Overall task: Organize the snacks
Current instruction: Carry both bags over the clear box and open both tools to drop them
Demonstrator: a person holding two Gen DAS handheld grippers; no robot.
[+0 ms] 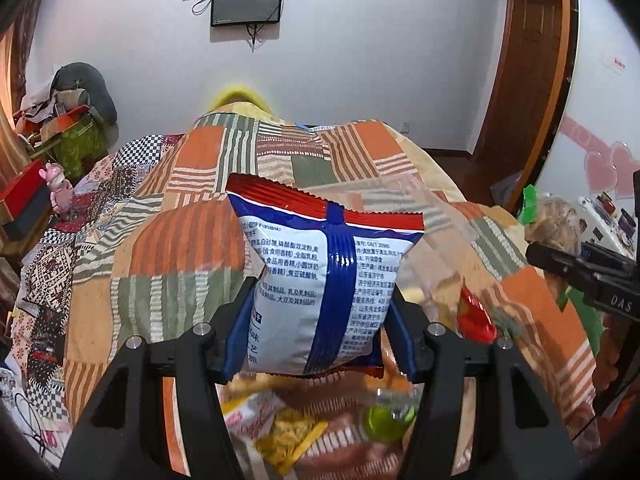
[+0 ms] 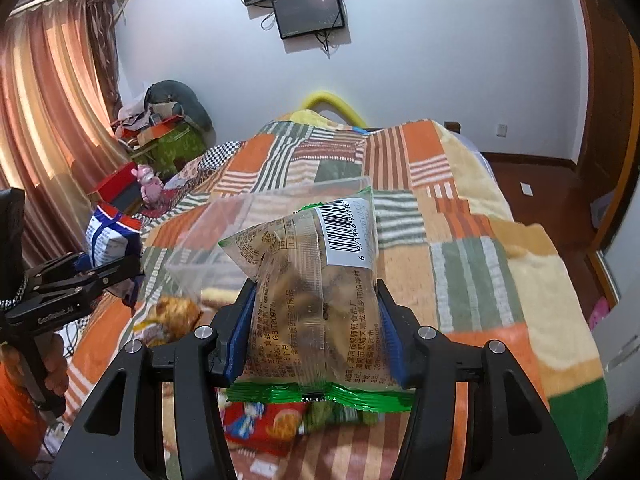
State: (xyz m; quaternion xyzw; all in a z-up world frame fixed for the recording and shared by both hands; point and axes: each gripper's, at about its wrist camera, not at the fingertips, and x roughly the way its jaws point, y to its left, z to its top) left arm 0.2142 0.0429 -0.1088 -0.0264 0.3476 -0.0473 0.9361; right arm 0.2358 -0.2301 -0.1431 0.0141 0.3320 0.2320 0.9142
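My left gripper point(image 1: 320, 312) is shut on a white, blue and red snack bag point(image 1: 320, 264), held upright above the bed with its printed back facing me. My right gripper point(image 2: 316, 324) is shut on a clear snack packet with green sealed ends and a barcode point(image 2: 320, 280), also lifted off the bed. A clear plastic bag point(image 2: 224, 236) stands open just behind the packet. In the right wrist view the left gripper point(image 2: 100, 272) shows at the left edge with the blue bag point(image 2: 108, 240). The right gripper point(image 1: 584, 272) shows at the right edge of the left wrist view.
Loose snacks lie on the patchwork bedspread point(image 1: 160, 248) under the grippers: a yellow chip bag point(image 1: 288, 436), a green item point(image 1: 384, 420), a red packet point(image 1: 476, 316), a red cartoon packet point(image 2: 264, 420). Boxes and a pink toy point(image 2: 148, 184) crowd the left; wooden floor point(image 2: 532, 184) lies right.
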